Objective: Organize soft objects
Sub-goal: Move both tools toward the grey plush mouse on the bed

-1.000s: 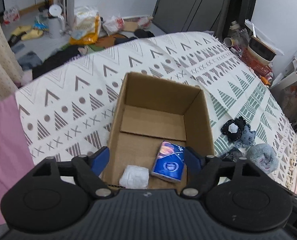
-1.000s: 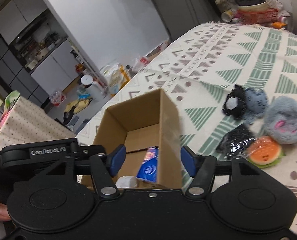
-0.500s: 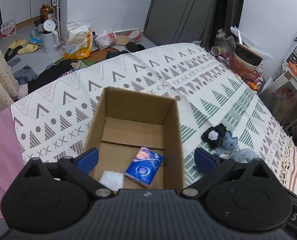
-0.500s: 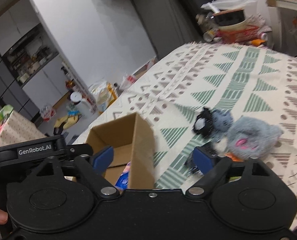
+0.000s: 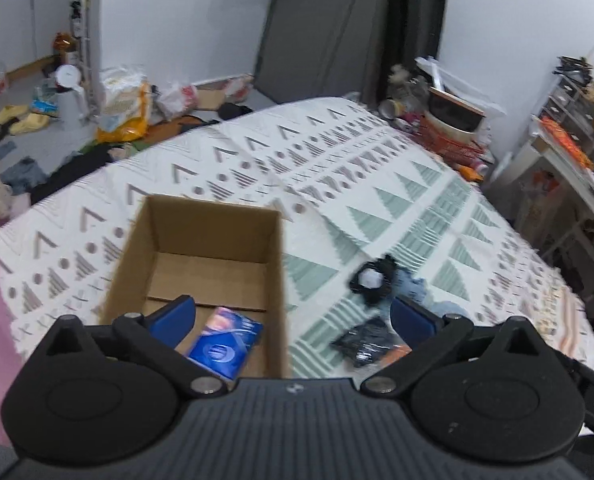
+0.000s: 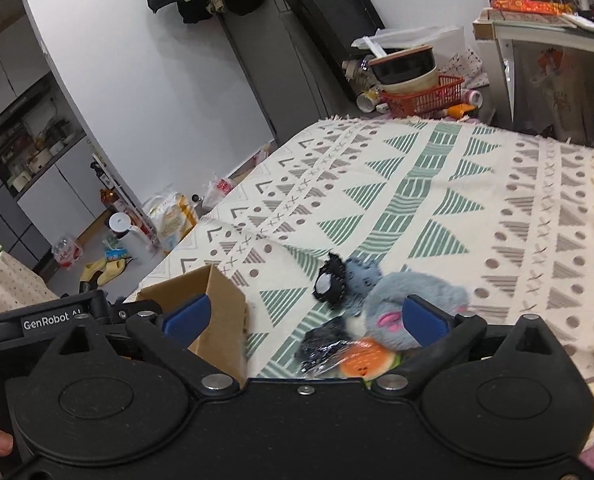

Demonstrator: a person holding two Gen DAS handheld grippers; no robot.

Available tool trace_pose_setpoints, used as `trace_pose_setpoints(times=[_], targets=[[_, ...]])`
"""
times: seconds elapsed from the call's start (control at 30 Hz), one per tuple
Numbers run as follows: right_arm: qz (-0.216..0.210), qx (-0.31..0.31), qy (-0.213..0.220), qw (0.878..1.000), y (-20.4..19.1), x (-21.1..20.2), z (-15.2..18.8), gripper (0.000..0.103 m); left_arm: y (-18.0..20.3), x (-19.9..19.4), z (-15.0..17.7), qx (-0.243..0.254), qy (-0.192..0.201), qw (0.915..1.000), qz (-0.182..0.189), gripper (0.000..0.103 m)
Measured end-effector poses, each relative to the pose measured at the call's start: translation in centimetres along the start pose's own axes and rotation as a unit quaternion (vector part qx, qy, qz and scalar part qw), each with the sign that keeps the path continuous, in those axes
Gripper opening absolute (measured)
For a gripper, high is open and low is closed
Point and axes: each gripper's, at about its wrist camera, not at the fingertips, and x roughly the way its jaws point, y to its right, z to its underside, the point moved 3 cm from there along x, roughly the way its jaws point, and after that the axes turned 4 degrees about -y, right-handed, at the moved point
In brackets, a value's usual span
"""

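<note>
The right gripper (image 6: 303, 320) hangs spread wide and empty above the toys (image 6: 377, 312), which are heaped together on the bed (image 6: 437, 200) at its 12 to 1 o'clock. The left gripper (image 5: 293, 316), also wide apart and empty, straddles the box (image 5: 209, 248) wall. Risk: closing on the heap could catch two toys or the slippery wrapped one (image 6: 325, 344), which might drop short of the box at 10 o'clock.

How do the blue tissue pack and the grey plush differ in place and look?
The blue tissue pack lies inside the cardboard box; the grey plush sits on the patterned cover outside it, beside other small items. The pack is flat, glossy and rectangular; the plush is rounded and fuzzy with a pink mark. Neither is gripped: left gripper and right gripper are open.
</note>
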Motion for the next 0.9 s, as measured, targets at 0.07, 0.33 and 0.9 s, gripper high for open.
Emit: trace_pose_setpoints(times=[0.07,0.33,0.9], targets=[[0.002,-0.001,0.001,1.000,0.6,-0.3,-0.4,0.103,0.6,0.1,0.1,0.002,-0.004,1.0000,0.000,0.103],[-0.008,0.005,-0.007,1.000,3.2,-0.9,-1.1,0.103,3.3,0.1,0.3,0.033,0.001,0.9991,-0.027,0.103],[-0.013,0.103,-0.026,0.994,9.3,0.7,-1.2,0.103,7.3,3.5,1.6,0.039,-0.028,0.9983,-0.033,0.102]])
